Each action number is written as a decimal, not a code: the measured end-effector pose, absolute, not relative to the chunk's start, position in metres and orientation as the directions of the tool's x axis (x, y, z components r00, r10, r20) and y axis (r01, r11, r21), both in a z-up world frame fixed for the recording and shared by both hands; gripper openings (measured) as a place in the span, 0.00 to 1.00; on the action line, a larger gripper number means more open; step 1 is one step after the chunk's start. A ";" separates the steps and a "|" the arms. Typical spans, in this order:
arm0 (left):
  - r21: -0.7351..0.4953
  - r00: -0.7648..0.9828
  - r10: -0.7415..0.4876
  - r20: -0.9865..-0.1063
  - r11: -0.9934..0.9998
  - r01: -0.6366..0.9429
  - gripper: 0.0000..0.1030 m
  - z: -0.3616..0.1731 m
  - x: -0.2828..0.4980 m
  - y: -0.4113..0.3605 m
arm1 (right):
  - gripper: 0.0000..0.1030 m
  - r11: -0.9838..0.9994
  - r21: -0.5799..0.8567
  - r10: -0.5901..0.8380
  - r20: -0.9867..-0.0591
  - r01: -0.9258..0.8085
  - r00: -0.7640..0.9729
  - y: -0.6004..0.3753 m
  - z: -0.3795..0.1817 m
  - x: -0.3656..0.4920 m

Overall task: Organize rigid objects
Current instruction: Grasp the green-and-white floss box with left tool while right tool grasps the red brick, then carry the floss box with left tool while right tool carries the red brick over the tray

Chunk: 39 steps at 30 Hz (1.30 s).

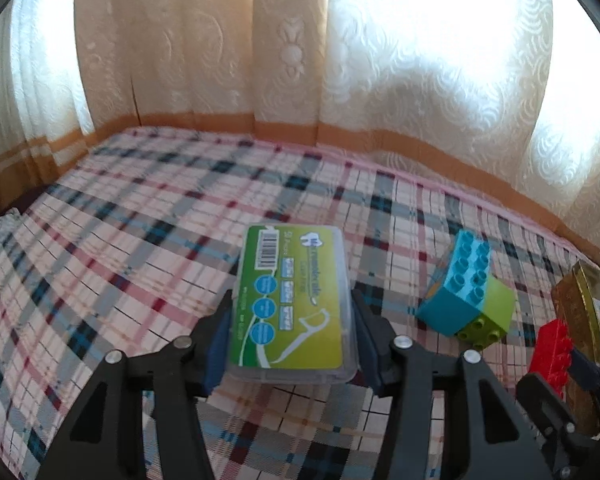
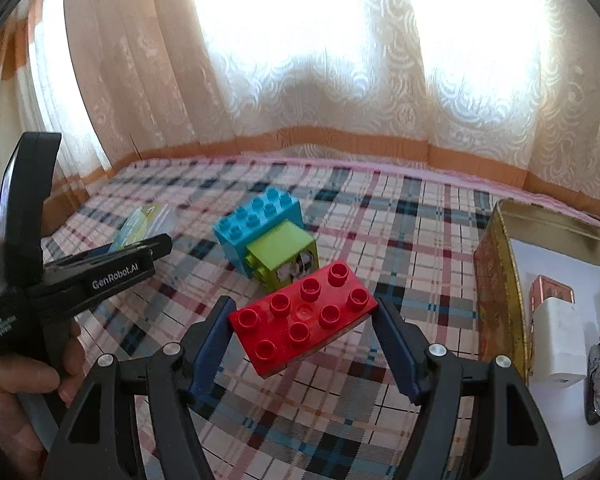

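My left gripper (image 1: 292,300) is shut on a clear plastic floss-pick box (image 1: 296,280) with a green label, its pads pressed on both long sides over the plaid cloth (image 1: 140,240). My right gripper (image 2: 304,306) is shut on a red studded brick (image 2: 304,312), gripped corner to corner and held just above the cloth. A turquoise brick joined to a lime-green one (image 2: 268,236) lies beyond it, tipped on its side. In the left wrist view this pair (image 1: 460,292) sits to the right, and the red brick (image 1: 552,344) shows at the far right.
A golden tin (image 2: 496,280) stands open at the right, holding a white block (image 2: 556,340), a copper-coloured box and a dark mottled object. A person's hand (image 2: 20,380) grips the left tool's handle. Lace curtains hang behind the cloth's far edge.
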<state>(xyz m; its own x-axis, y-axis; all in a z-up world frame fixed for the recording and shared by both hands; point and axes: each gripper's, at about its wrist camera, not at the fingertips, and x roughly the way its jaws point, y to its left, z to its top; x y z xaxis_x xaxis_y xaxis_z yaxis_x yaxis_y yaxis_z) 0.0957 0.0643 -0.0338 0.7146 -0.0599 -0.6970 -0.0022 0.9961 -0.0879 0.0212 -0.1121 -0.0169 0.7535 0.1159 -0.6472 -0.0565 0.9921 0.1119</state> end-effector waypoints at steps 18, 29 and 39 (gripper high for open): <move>-0.062 0.810 -0.001 -0.586 0.997 -0.044 0.51 -0.016 0.063 0.069 | 0.70 0.999 0.020 0.053 -0.526 -0.050 0.849 -0.096 0.002 -0.017; -0.059 0.832 0.001 -0.555 0.997 -0.041 0.51 -0.011 0.045 0.058 | 0.70 0.999 0.034 0.043 -0.518 -0.030 0.855 -0.104 0.002 -0.026; -0.060 0.843 -0.006 -0.538 0.998 -0.031 0.51 -0.008 0.032 0.048 | 0.70 1.000 0.022 0.020 -0.500 -0.010 0.866 -0.112 0.004 -0.034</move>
<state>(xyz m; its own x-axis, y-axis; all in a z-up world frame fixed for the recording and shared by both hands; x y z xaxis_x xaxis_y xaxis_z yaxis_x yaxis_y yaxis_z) 0.0325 0.0482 -0.0084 0.8431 -0.0059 -0.5377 -0.0314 0.9977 -0.0602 -0.0341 -0.1124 0.0043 0.8660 0.0196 -0.4996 -0.0098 0.9997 0.0222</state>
